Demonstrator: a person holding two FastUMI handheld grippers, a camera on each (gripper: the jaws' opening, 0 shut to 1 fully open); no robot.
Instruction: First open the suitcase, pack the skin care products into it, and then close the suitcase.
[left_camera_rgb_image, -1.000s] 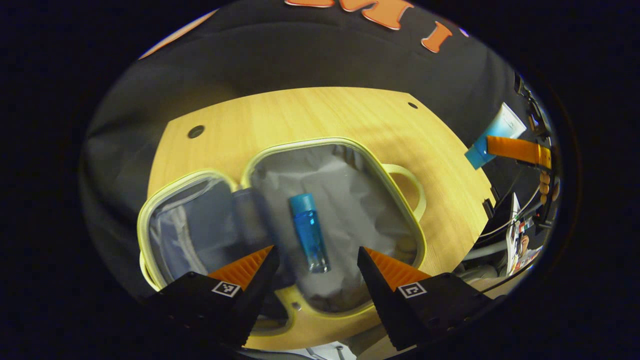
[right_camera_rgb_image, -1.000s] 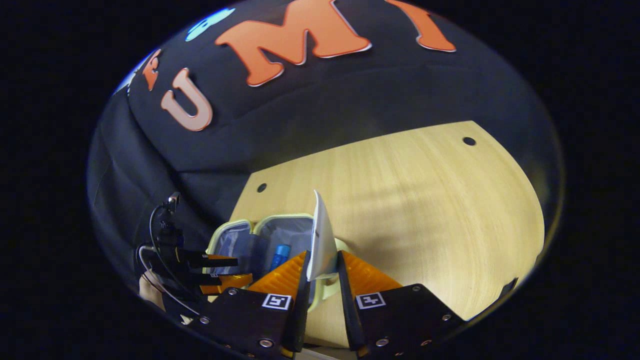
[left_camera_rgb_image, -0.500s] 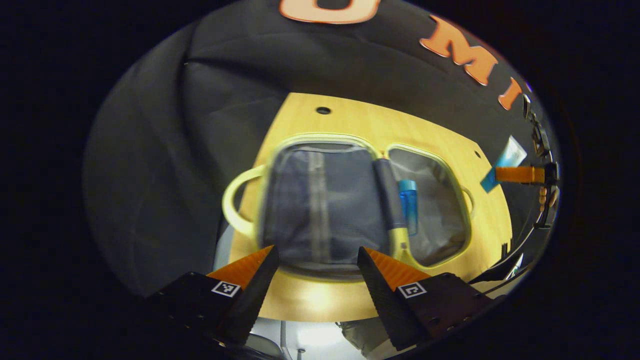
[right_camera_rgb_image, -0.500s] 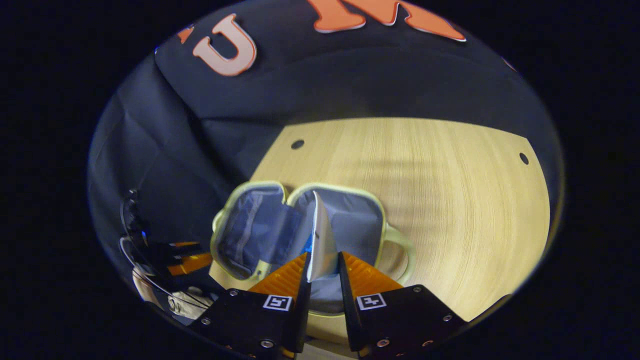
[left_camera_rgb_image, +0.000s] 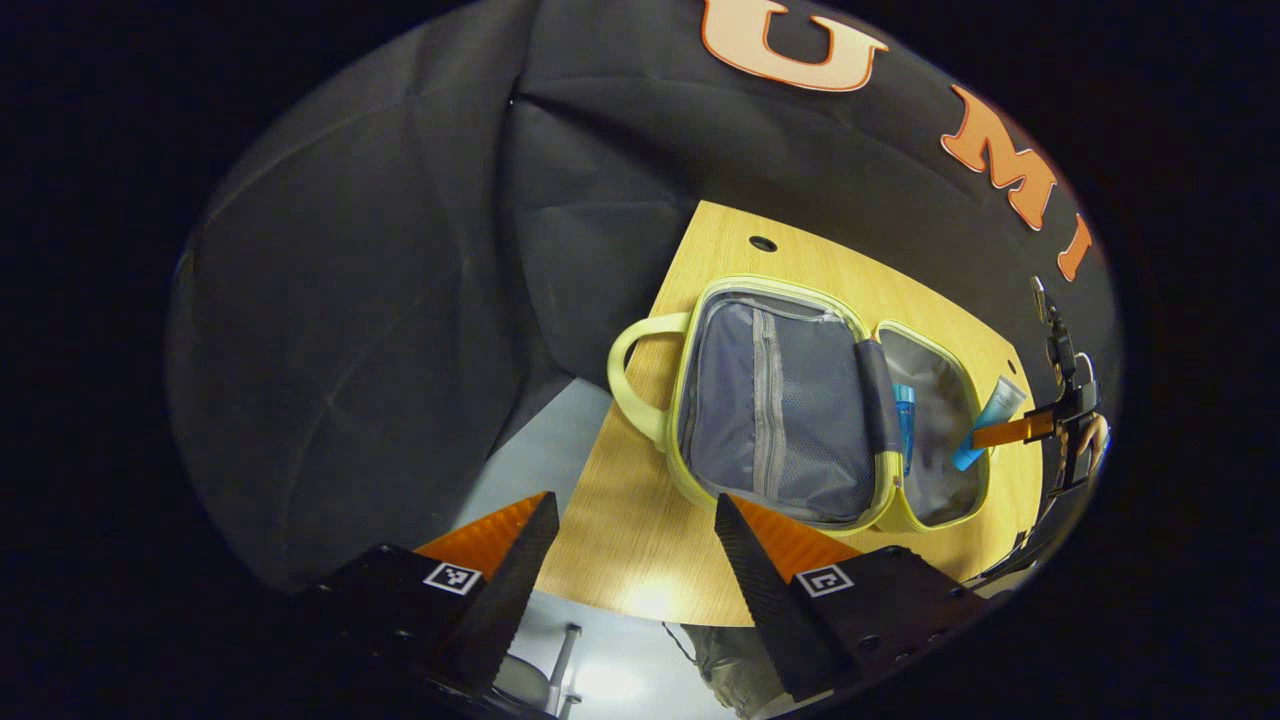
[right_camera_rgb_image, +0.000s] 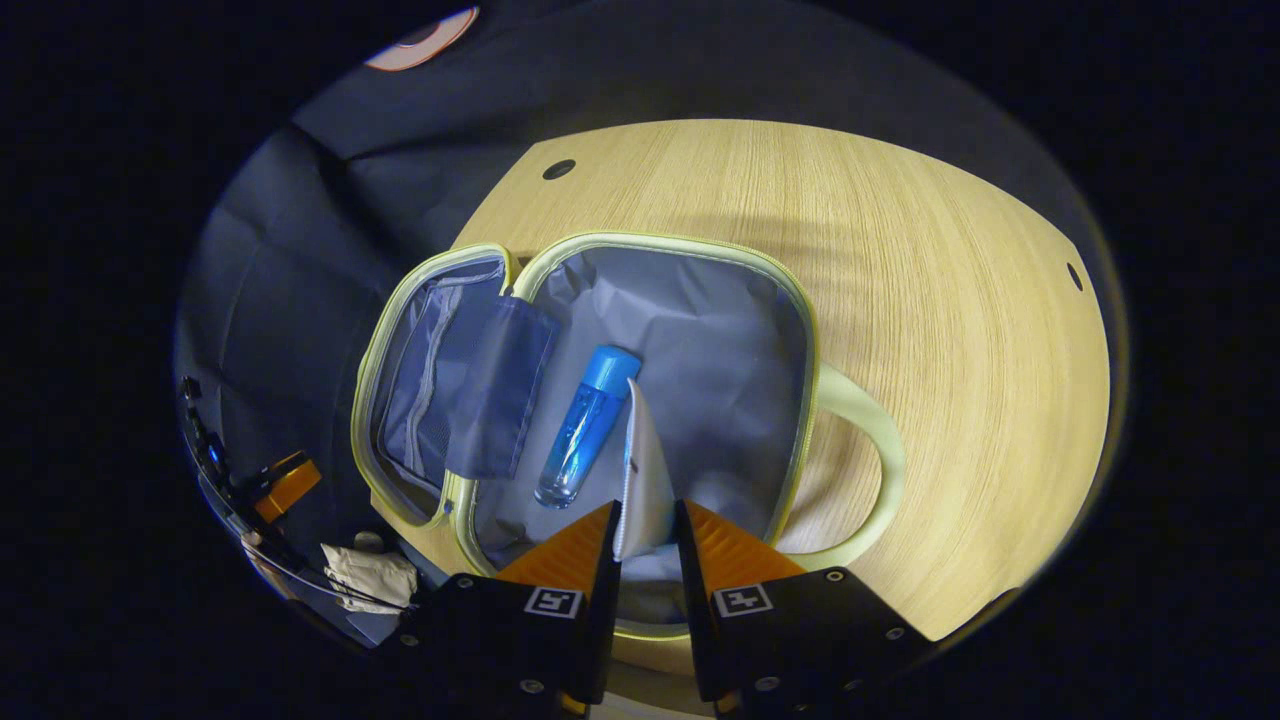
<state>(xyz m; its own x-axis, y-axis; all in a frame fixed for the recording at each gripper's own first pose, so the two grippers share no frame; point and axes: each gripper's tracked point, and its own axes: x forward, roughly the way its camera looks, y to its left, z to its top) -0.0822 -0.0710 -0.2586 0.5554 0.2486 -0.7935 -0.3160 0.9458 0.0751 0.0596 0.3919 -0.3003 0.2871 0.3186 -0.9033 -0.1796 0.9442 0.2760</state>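
The suitcase (right_camera_rgb_image: 690, 300), a small grey-lined case with pale yellow-green trim and handles, lies open flat on the wooden table (right_camera_rgb_image: 930, 250). A blue bottle (right_camera_rgb_image: 585, 425) lies in its right half. My right gripper (right_camera_rgb_image: 646, 508) is shut on a white tube (right_camera_rgb_image: 645, 465), held upright just above that half, beside the bottle. From the left gripper view, the suitcase (left_camera_rgb_image: 790, 400) is farther off with the bottle (left_camera_rgb_image: 905, 420) inside and the blue-capped tube (left_camera_rgb_image: 992, 418) over its far half. My left gripper (left_camera_rgb_image: 635, 500) is open and holds nothing, off the table's near-left corner.
The left half of the suitcase has a zipped mesh pocket (left_camera_rgb_image: 765, 400). The table's edge (left_camera_rgb_image: 600, 500) drops to a pale floor with a metal leg (left_camera_rgb_image: 560, 660) below. Black cloth walls surround the table. A white crumpled thing (right_camera_rgb_image: 370, 575) sits near the left gripper (right_camera_rgb_image: 285, 485).
My left gripper has drawn back and swung left, away from the case, still open. My right gripper has carried the tube over the open right half and come down closer to it.
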